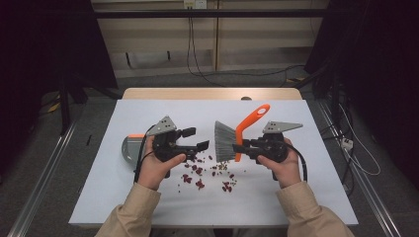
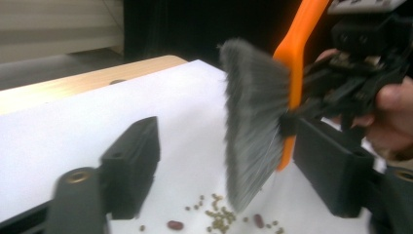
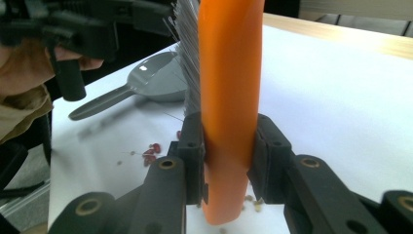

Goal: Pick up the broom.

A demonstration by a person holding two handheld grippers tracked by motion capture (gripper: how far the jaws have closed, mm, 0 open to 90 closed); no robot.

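Brush up, beans down

Your right tool (image 1: 240, 147) squeezes the light brush (image 1: 232, 139) by its stiff orange handle above the beans (image 1: 207, 173); soft bristles bend. Your left tool (image 1: 196, 138) is open, empty.

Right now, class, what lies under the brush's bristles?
Under the brush, held by the right gripper, small green beans and red beans lie on the white sheet; any behind the bristles are hidden.
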